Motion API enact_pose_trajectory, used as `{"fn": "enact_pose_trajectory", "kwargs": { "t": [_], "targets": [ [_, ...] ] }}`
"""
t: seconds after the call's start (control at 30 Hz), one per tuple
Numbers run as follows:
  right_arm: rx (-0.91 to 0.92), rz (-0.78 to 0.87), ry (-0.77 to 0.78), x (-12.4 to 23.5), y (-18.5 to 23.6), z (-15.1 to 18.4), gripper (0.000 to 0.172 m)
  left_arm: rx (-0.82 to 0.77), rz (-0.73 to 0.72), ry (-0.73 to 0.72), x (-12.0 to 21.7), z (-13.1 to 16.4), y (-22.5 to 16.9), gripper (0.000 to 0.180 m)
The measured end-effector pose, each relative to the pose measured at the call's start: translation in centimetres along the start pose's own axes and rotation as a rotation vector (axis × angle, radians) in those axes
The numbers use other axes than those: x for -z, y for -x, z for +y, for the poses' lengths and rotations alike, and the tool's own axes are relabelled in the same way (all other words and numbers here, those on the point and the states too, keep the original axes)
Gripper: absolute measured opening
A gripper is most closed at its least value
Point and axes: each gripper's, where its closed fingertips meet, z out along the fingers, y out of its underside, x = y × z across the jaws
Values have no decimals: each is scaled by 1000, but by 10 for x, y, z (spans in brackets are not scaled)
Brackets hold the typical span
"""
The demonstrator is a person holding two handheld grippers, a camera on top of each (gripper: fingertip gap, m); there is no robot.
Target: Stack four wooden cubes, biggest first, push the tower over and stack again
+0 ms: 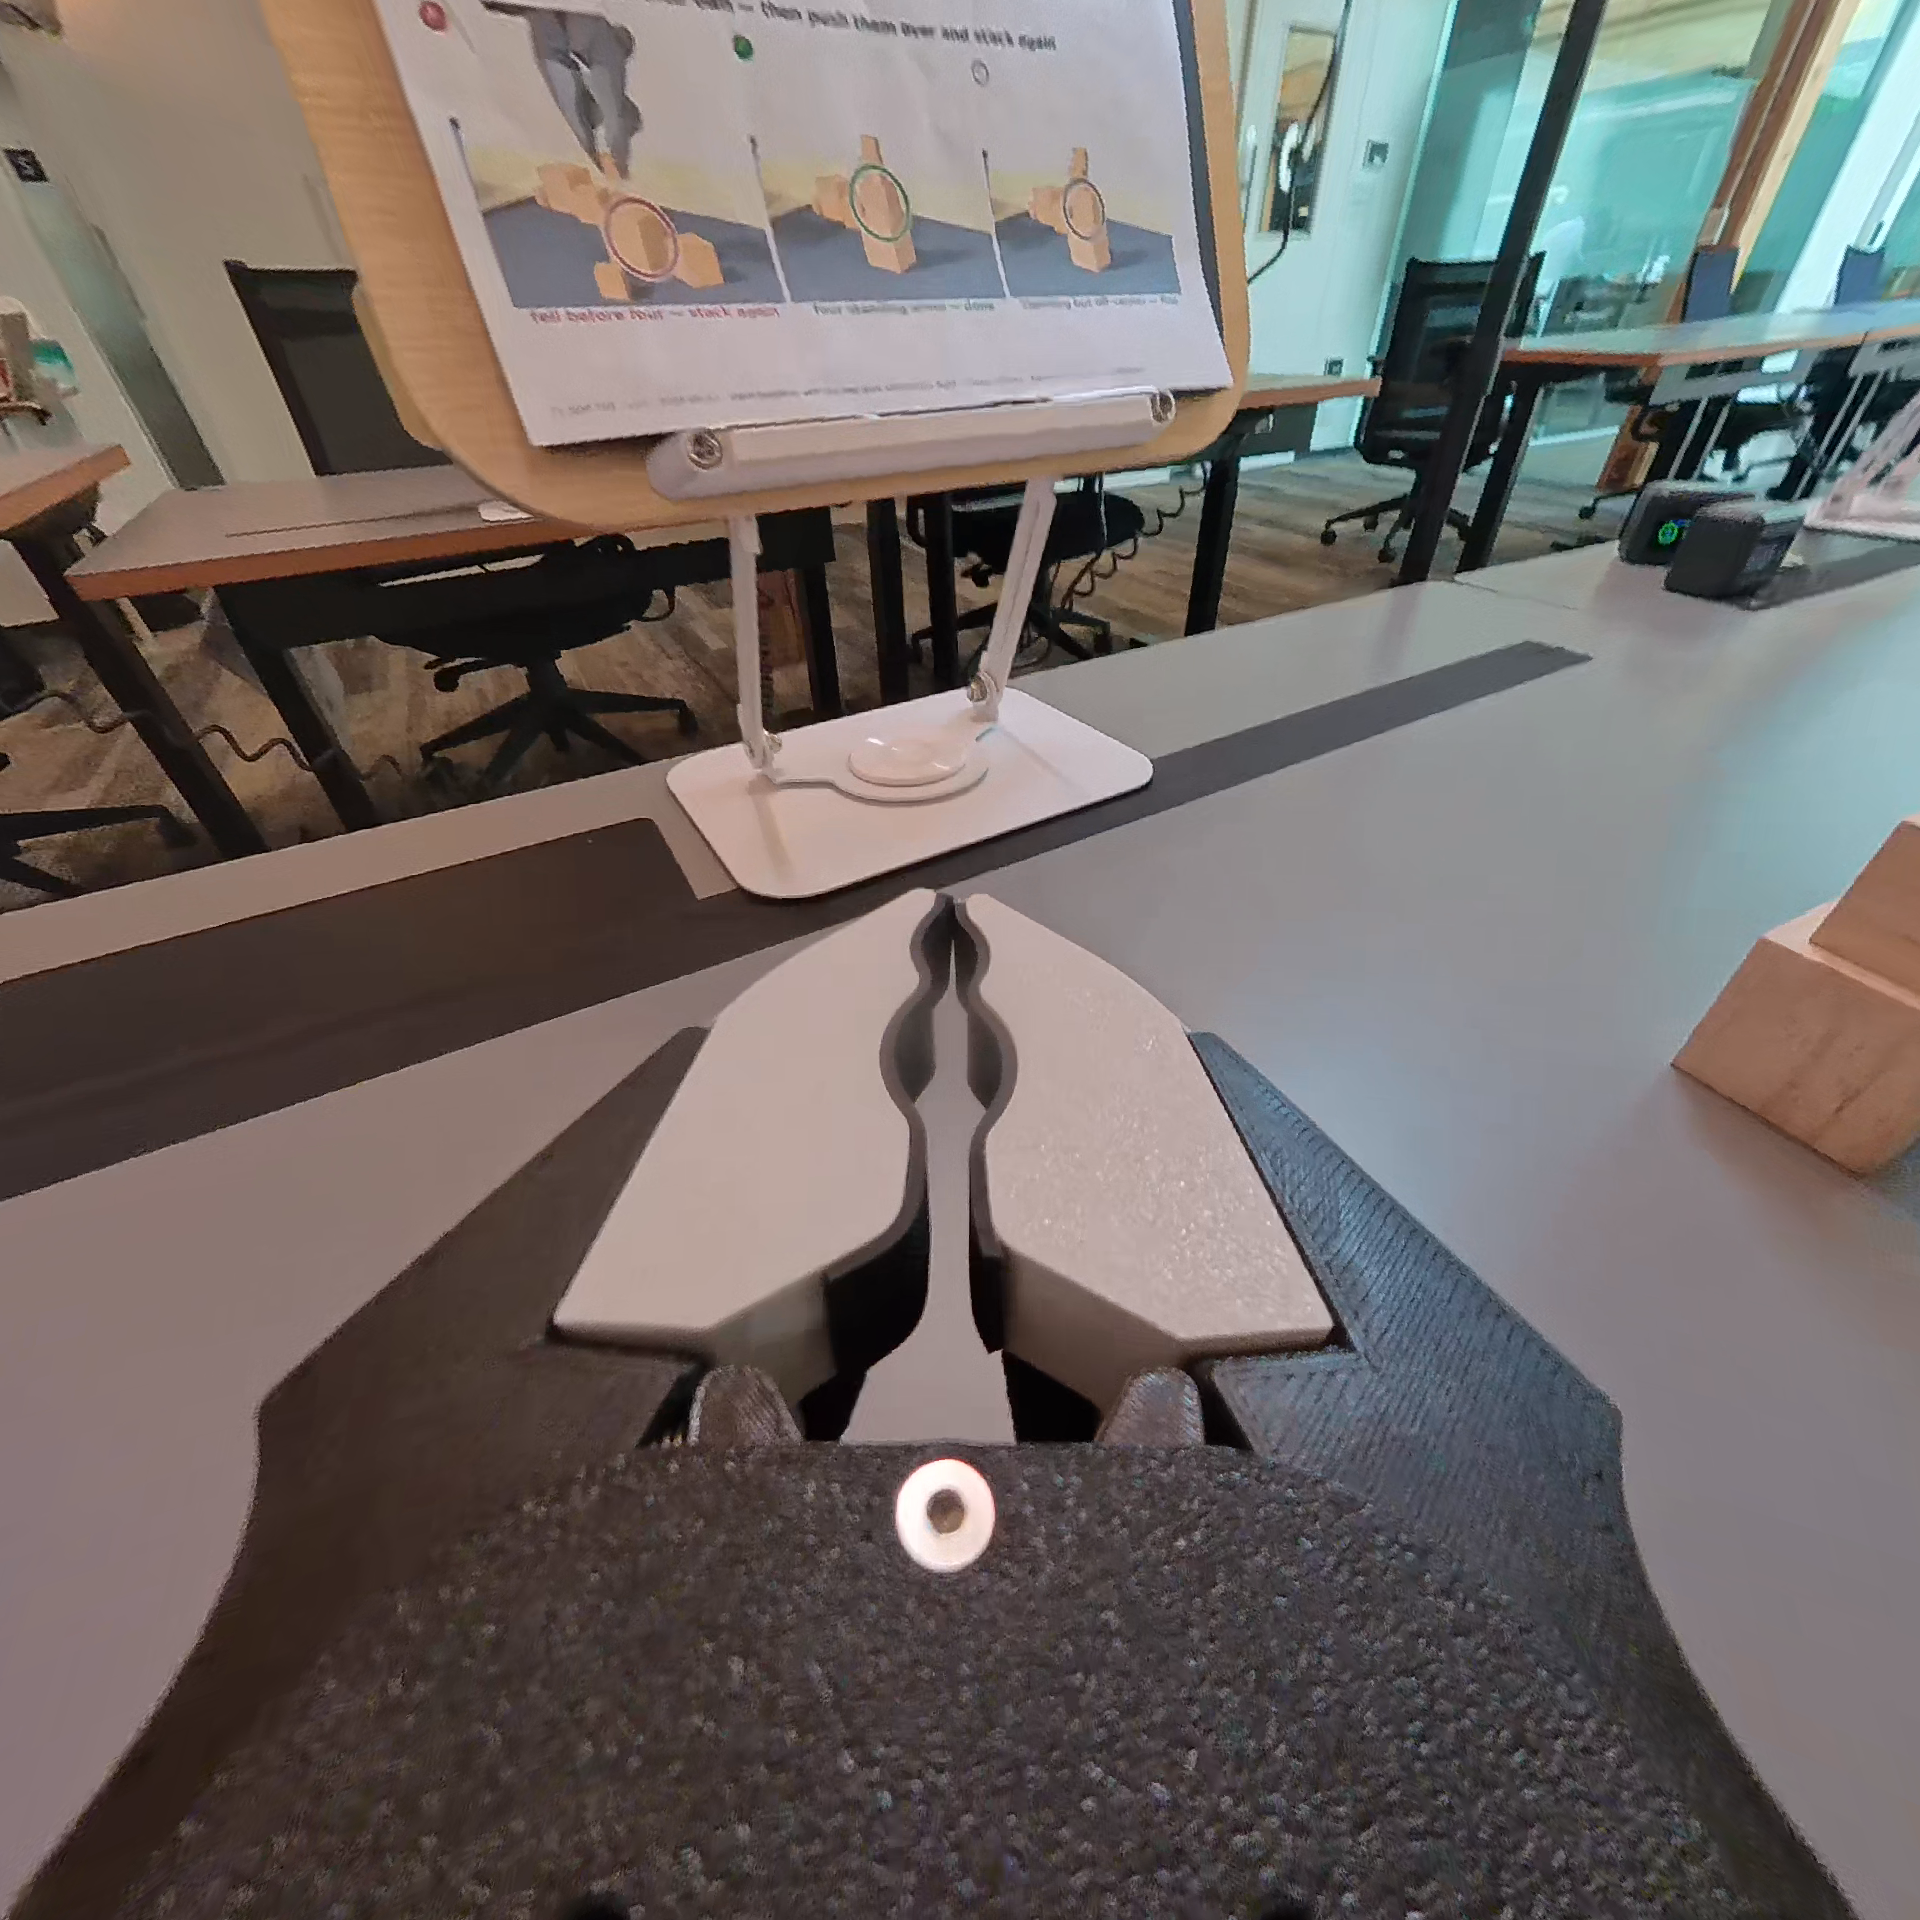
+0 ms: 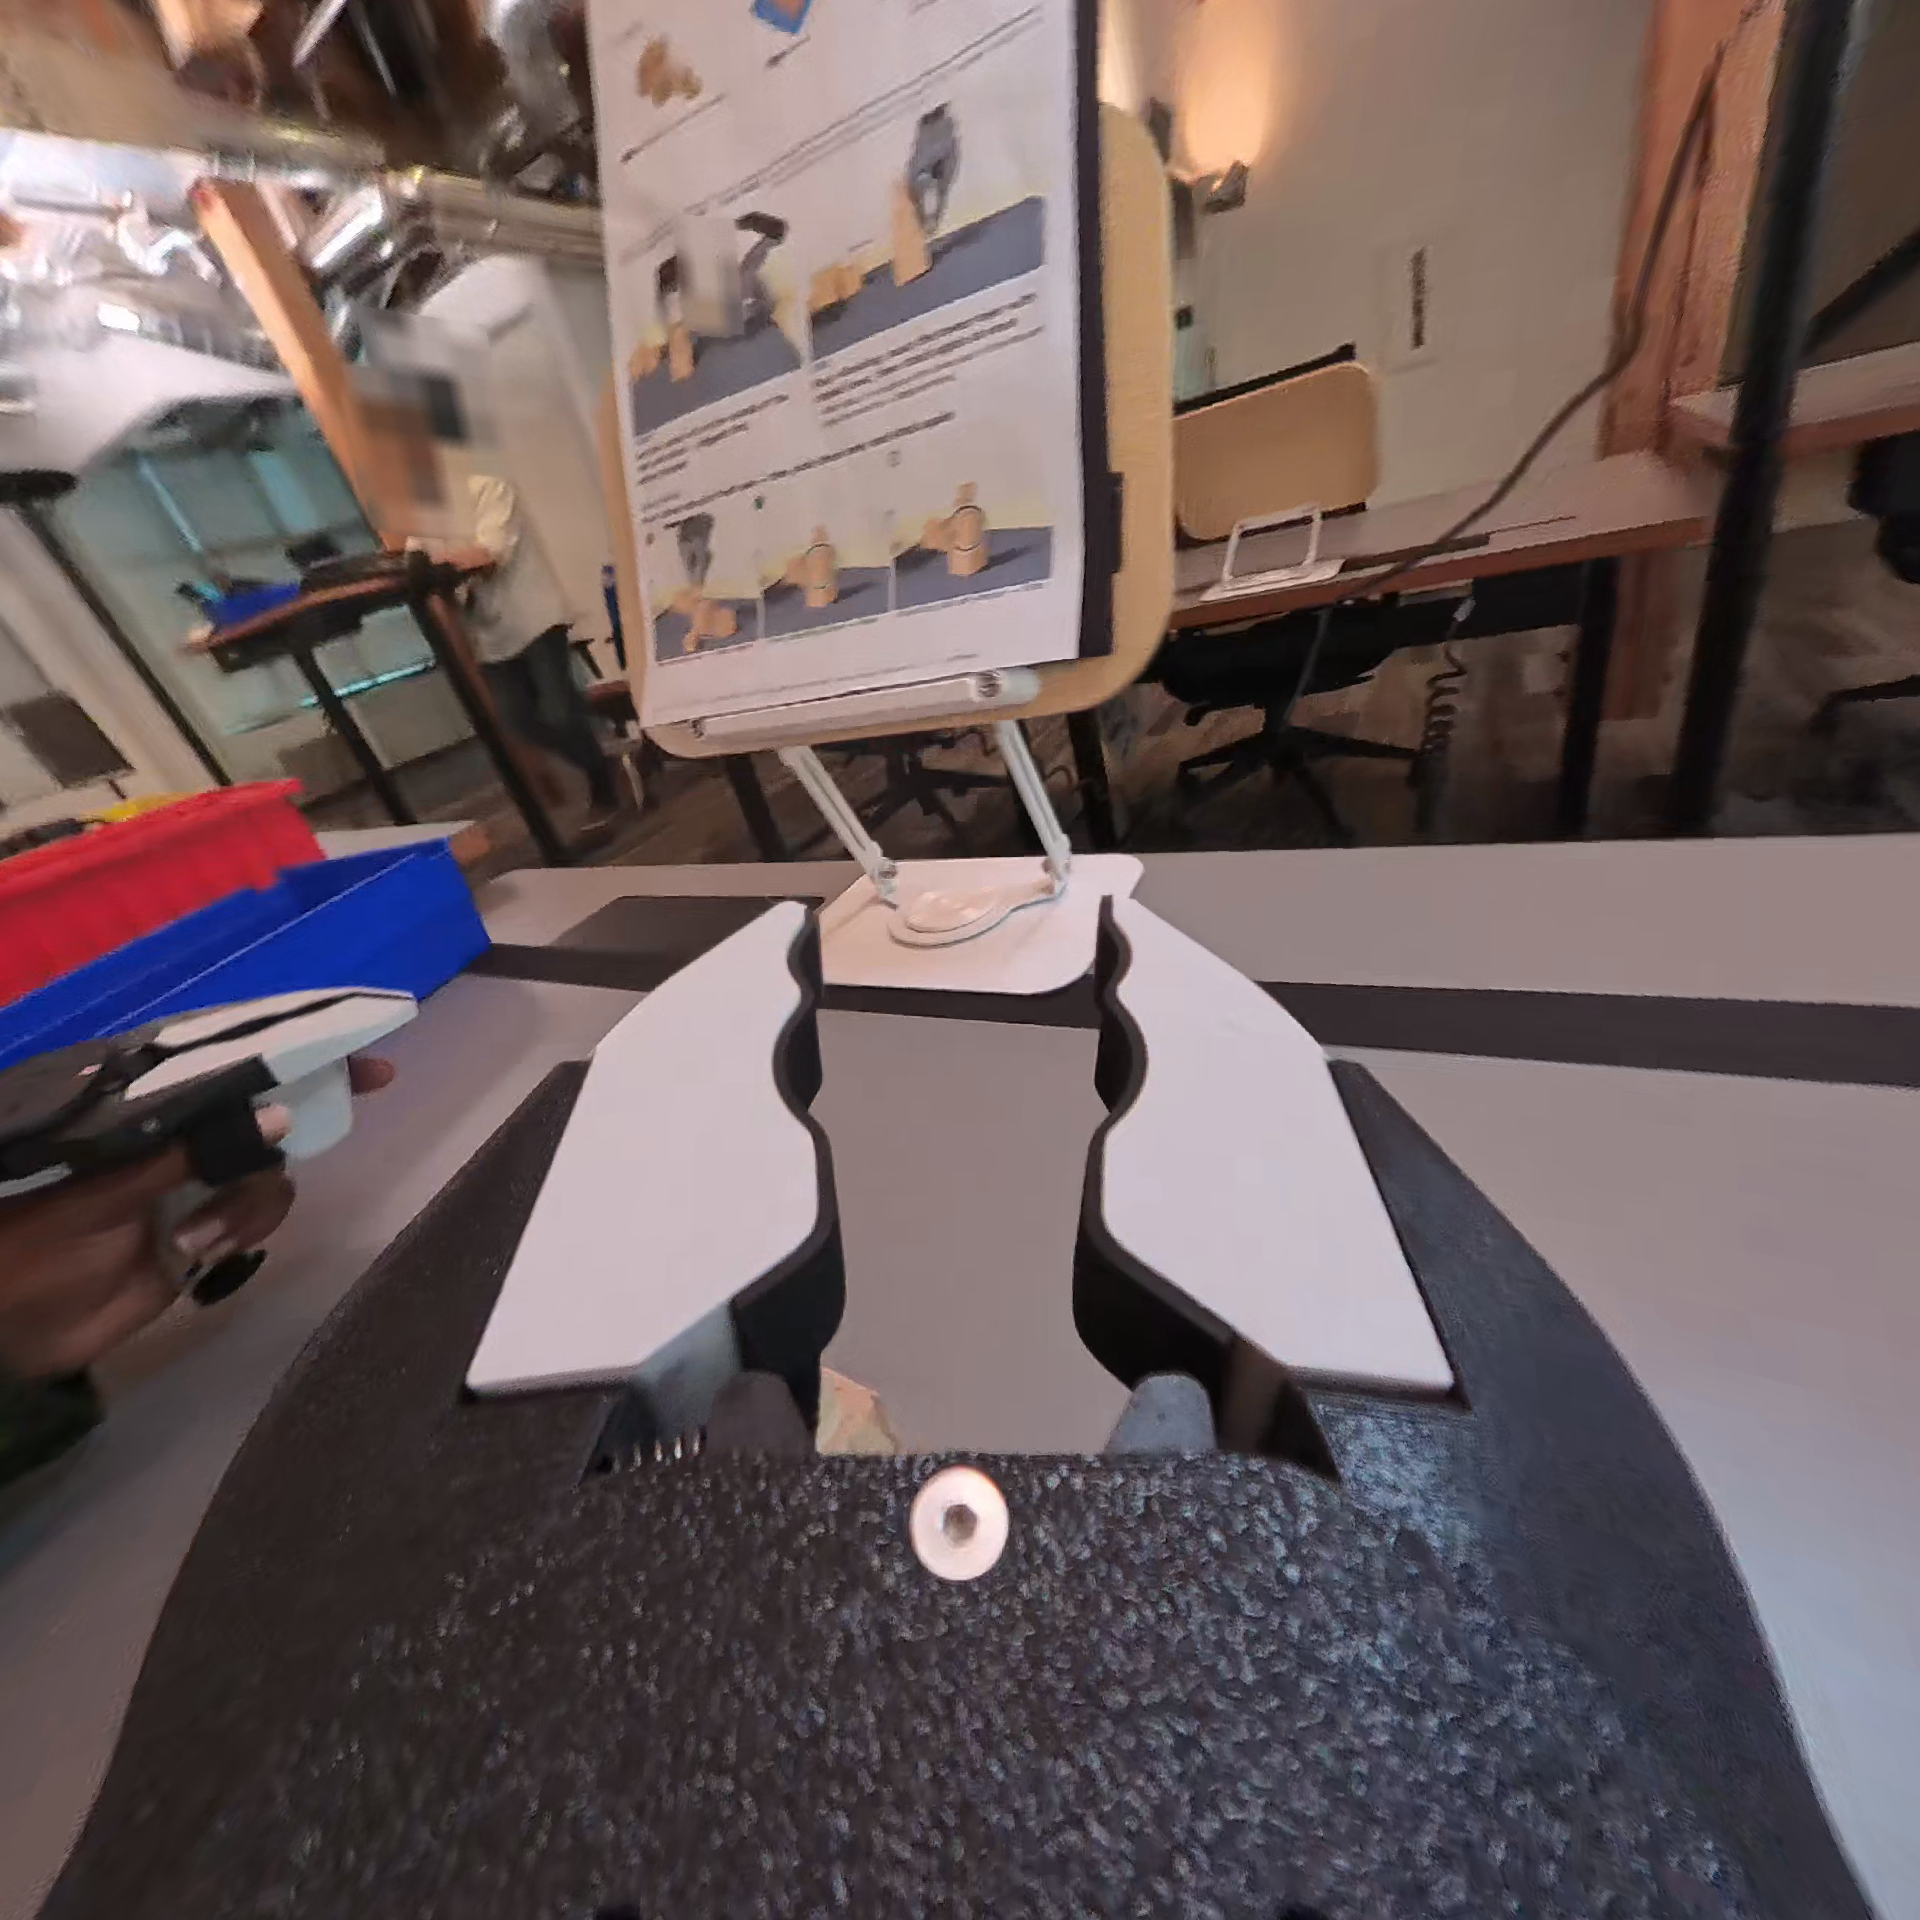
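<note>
My left gripper [image 1: 951,914]: jaws closed on nothing, low centre of frame, before the white stand base [image 1: 914,800]; wooden blocks [image 1: 1808,1039] at right edge. My right gripper [image 2: 951,935]: jaws open, empty, above the grey worktop [image 2: 1558,1143]; blue bin [image 2: 312,935] at left.

bright even indoor light | soft shadows | fisheye edges | background blur
</note>
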Motion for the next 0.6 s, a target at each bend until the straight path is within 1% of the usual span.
{"fn": "enact_pose_trajectory", "kwargs": {
  "t": [0.07, 0.13, 0.2, 0.3, 0.4, 0.6],
  "targets": [
    [-27, 12, 18, 2, -12, 8, 50, -15, 58, 68, -10, 11, -12, 0],
    [-14, 25, 21, 4, -17, 7, 49, -13, 136, 206, -23, 35, -27, 16],
    [-2, 23, 12, 6, -16, 4, 47, -44, 167, 336, -37, 56, -33, 36],
    [-12, -11, 3, 7, -11, 1, 45, -104, 191, 425, -53, 72, -38, 48],
    [-53, -34, -9, 8, -12, -3, 44, -195, 200, 473, -63, 78, -39, 53],
    [-75, -37, -36, 14, -18, -11, 43, -275, 255, 531, -75, 87, -44, 53]
  ]
}}
